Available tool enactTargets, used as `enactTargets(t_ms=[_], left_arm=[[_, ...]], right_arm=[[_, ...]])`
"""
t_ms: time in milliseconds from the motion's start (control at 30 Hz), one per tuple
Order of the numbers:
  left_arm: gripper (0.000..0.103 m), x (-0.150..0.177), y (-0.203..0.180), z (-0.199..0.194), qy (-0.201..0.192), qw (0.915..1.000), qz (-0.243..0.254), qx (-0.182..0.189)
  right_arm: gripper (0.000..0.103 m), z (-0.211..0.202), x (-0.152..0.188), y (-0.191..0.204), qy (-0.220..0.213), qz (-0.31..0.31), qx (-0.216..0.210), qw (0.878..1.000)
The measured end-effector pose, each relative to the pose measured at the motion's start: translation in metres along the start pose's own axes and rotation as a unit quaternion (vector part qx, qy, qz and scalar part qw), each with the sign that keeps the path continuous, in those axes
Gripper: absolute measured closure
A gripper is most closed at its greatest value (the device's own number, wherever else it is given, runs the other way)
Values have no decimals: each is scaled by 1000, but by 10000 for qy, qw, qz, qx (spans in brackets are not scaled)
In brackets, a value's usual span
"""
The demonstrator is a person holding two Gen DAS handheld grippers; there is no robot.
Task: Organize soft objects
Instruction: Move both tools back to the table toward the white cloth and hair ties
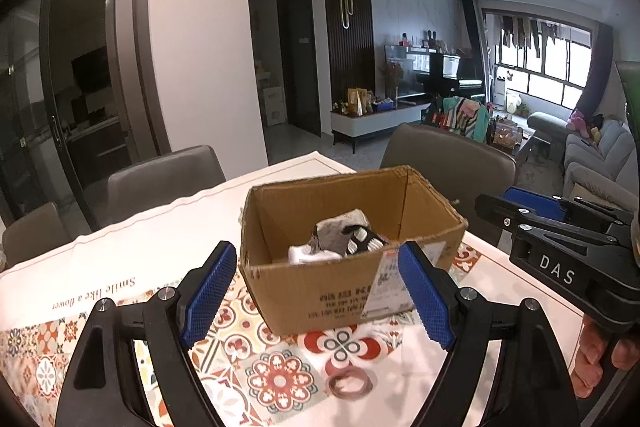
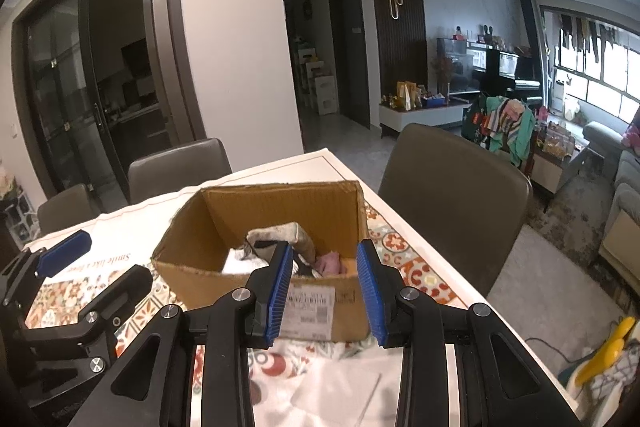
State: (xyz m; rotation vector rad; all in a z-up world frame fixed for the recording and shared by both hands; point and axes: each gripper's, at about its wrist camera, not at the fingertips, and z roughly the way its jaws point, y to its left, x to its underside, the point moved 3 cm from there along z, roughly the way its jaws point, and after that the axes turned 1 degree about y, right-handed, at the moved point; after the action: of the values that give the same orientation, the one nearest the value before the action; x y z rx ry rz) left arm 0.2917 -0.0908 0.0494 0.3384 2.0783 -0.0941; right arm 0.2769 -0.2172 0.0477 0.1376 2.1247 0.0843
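A: Left wrist view. Left gripper point(image 1: 320, 291) spread wide, nothing between the pads. Box point(image 1: 344, 267) near the table's point(image 1: 140, 247) far right corner; socks point(image 1: 340, 243) heaped inside. A hair tie point(image 1: 349, 383) lies on the cloth at the near edge.

B: Right wrist view. Right gripper point(image 2: 325, 289) narrowly parted, also empty; a pink piece point(image 2: 331, 264) shows in the box.

A: Step, I judge: between placements. The next move calls for reaching that tie.
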Motion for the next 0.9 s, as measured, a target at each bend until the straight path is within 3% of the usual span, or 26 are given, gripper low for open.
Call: enactTargets(t_ms=[500, 633, 900], left_arm=[[20, 54, -10, -1, 444, 9990, 78, 52], [20, 63, -12, 0, 537, 9985, 96, 102], [20, 88, -13, 12, 866, 9961, 103, 156]], right_arm=[[61, -1, 57, -12, 491, 40, 111, 9987], [47, 1, 67, -14, 598, 4, 87, 9982], [44, 11, 87, -15, 890, -87, 103, 9959]])
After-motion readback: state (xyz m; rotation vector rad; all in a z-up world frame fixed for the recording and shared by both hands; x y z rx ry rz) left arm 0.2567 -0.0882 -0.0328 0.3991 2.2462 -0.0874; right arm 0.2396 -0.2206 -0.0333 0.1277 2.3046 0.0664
